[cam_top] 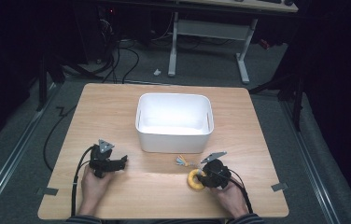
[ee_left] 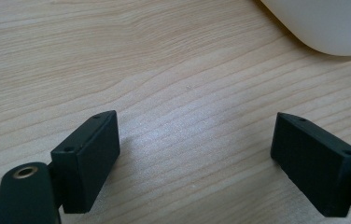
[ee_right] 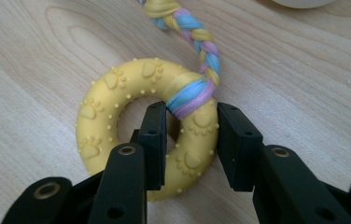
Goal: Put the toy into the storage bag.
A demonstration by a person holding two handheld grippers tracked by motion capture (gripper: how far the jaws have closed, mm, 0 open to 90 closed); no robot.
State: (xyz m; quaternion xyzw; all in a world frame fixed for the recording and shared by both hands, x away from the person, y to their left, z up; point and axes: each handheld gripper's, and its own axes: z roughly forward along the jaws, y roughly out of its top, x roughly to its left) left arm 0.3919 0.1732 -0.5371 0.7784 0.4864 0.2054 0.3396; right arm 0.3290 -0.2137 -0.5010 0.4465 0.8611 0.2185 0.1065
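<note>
Nearest the camera, the right gripper (ee_right: 191, 135) straddles one side of the yellow ring (ee_right: 143, 123), one jaw through its hole, both touching it. Ring and braided rope (ee_right: 197, 35) lie on the table (cam_top: 117, 107) just before the white bin (cam_top: 174, 122). Left of the ring, the left gripper (ee_left: 197, 154) rests with jaws spread wide, holding nothing.

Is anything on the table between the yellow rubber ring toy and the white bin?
Nothing visible blocks it. The yellow rubber ring toy sits in the right gripper, whose jaws straddle its band; only its own braided pastel rope tail lies on bare wood toward the white plastic bin.
</note>
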